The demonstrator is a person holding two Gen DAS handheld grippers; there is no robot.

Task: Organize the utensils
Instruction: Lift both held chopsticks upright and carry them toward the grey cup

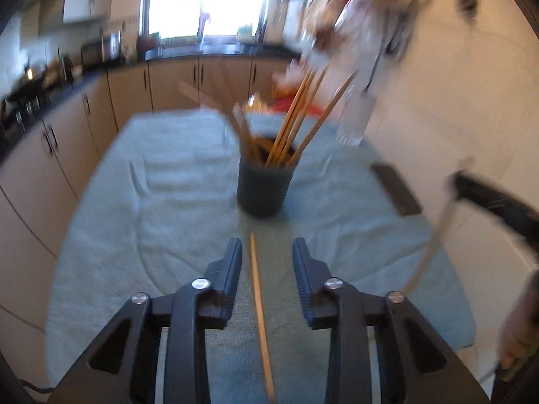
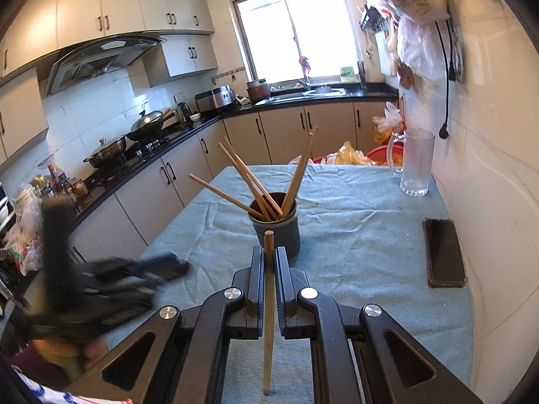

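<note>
A dark cup (image 1: 263,187) holding several wooden chopsticks (image 1: 296,114) stands mid-table on the blue-green cloth (image 1: 161,208). My left gripper (image 1: 266,249) is open, low over the cloth, with a single chopstick (image 1: 259,306) lying on the cloth between its fingers. My right gripper (image 2: 268,257) is shut on a chopstick (image 2: 268,303), held roughly upright just in front of the cup (image 2: 278,232) with its chopsticks (image 2: 256,185). The left gripper shows blurred at the left in the right wrist view (image 2: 141,269); the right gripper and its chopstick show blurred in the left wrist view (image 1: 471,188).
A black phone (image 2: 443,252) lies on the cloth by the right wall. A glass mug (image 2: 414,161) stands at the far right corner. Plastic bags and a red basket (image 2: 357,156) sit beyond the table's far edge. Kitchen cabinets and counter (image 2: 161,175) run along the left.
</note>
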